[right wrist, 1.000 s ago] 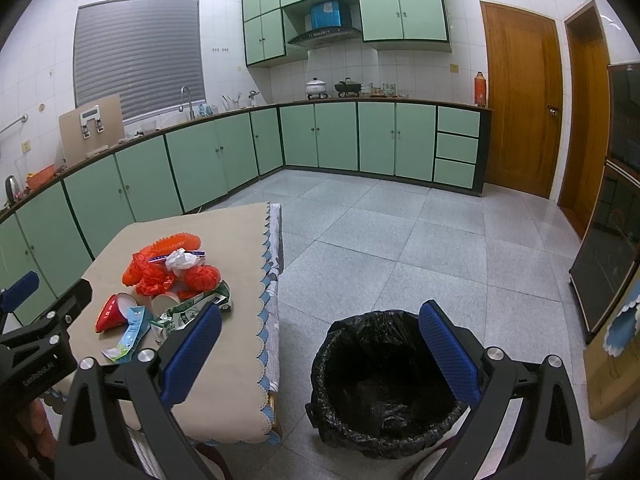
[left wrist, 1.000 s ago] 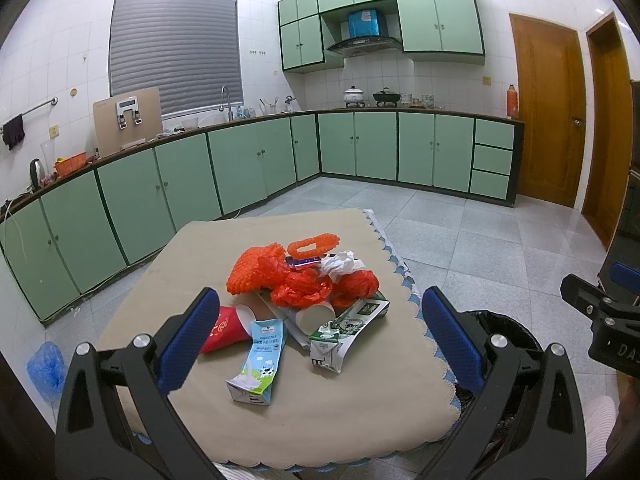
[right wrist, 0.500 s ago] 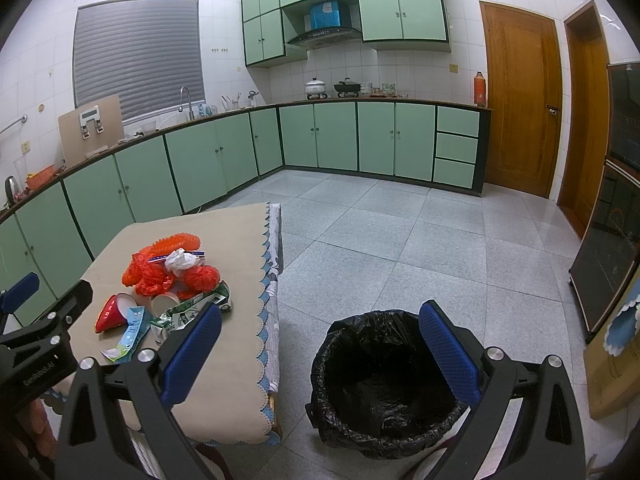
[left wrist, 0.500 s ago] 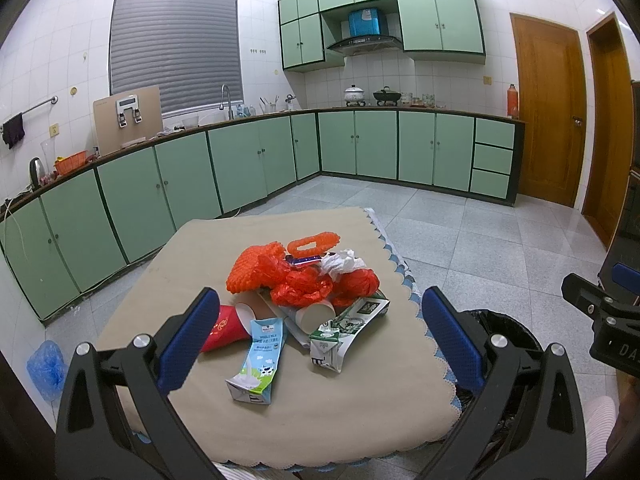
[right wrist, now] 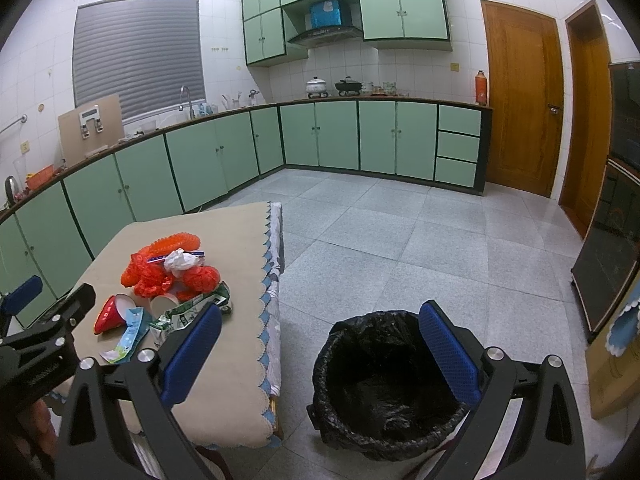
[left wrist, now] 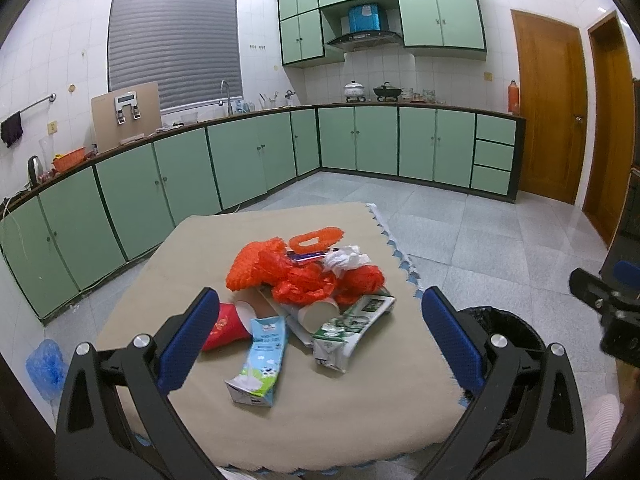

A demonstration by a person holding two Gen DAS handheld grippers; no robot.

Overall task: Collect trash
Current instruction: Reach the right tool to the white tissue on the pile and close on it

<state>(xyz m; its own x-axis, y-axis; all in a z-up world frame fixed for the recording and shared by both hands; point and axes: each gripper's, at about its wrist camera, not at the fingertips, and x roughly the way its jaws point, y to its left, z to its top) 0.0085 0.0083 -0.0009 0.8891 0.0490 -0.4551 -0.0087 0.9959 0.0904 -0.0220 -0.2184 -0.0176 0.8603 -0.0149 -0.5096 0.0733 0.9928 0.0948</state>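
Comparing with a second ago, I see nothing moved: both hand-held grippers, left (left wrist: 320, 336) and right (right wrist: 320, 340), hang open and empty, trash (left wrist: 304, 280) uncollected.

Matt beige cloth table cover (left wrist: 320, 408) with blue scalloped trim. On it: crinkled glossy orange plastic bags (left wrist: 304, 280), printed blue-and-white paper milk carton (left wrist: 260, 360), red paper cup (left wrist: 224, 326). Shiny black plastic bin liner (right wrist: 384, 380); polished speckled grey floor tiles (right wrist: 400, 240).
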